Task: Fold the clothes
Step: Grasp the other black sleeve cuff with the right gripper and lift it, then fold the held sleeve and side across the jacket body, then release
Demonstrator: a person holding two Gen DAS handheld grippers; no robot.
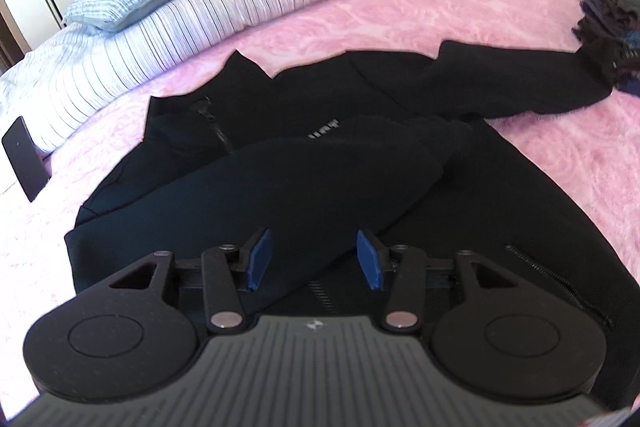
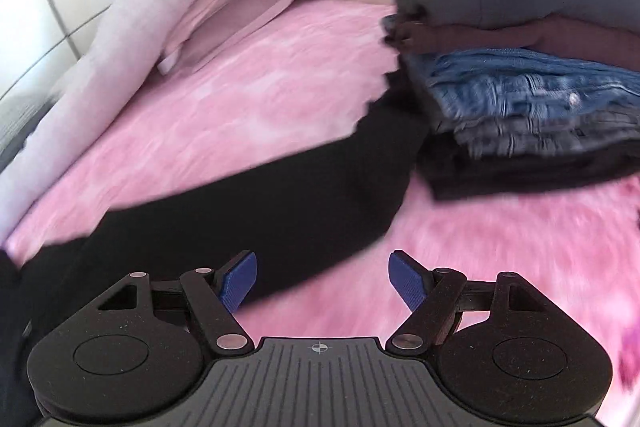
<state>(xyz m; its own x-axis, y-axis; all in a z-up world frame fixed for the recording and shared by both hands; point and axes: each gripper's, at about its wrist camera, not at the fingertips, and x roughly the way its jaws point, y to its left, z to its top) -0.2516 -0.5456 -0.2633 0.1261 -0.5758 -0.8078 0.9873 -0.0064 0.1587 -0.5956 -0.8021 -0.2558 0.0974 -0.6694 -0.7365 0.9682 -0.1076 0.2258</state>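
A black zip jacket [image 1: 304, 131] lies spread on the pink bed [image 1: 500, 11], one sleeve already crossed over its chest and the other sleeve [image 2: 256, 203] stretched out flat toward the stack of folded clothes [image 2: 520, 75], its cuff touching the foot of that stack. The left tool [image 1: 314, 259] hovers over the jacket's hem with its blue pads well apart and nothing between them. The right tool [image 2: 318, 281] hangs just beside the outstretched sleeve, also wide open and holding nothing.

To my eye the sleeve toward the stack is the part wanting attention. Done well, it would be pinched near the cuff, through the whole thickness of cloth, and carried back across the jacket so it lands flat on the crossed sleeve (lifting clear of the stack, so the pile is not dragged askew).

No box or basket shows in either view. On the far side of the jacket from the stack lies a dark phone [image 1: 26, 159], beside striped pillows [image 1: 168, 23].
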